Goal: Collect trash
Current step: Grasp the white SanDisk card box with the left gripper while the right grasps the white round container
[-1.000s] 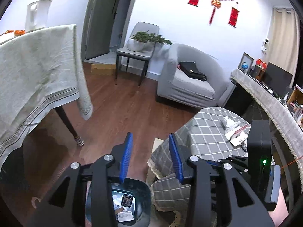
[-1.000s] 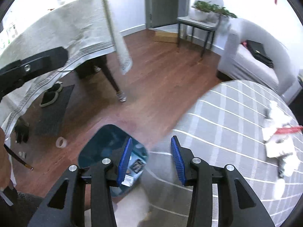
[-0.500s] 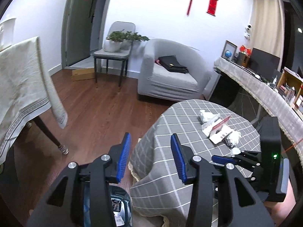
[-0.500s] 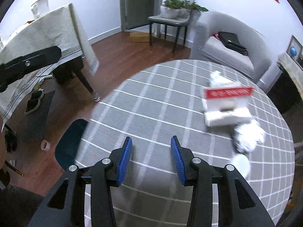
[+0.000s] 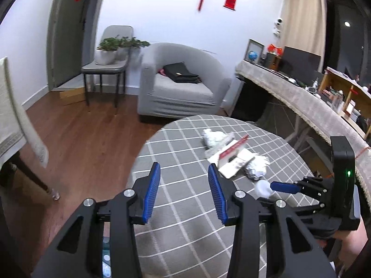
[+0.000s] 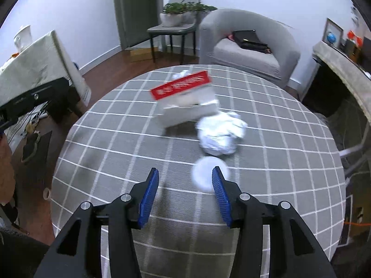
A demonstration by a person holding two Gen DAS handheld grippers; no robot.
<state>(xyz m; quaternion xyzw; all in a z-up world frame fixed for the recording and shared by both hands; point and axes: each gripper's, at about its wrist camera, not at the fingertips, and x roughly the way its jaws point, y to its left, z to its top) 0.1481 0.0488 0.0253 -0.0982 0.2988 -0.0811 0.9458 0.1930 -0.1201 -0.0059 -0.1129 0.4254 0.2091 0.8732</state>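
Both grippers have swung from the floor bin to the checked table [image 6: 289, 185]. Right gripper [image 6: 185, 192], jaws apart and empty, is nearer: the white disc [image 6: 204, 173] lies just ahead, slightly right. Left gripper [image 5: 184, 187] is likewise spread, empty.

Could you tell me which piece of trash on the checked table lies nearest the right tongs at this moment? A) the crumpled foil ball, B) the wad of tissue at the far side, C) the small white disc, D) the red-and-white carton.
C: in the right wrist view the small white disc lies just ahead of the open right tongs, nearer than the foil ball and the carton.
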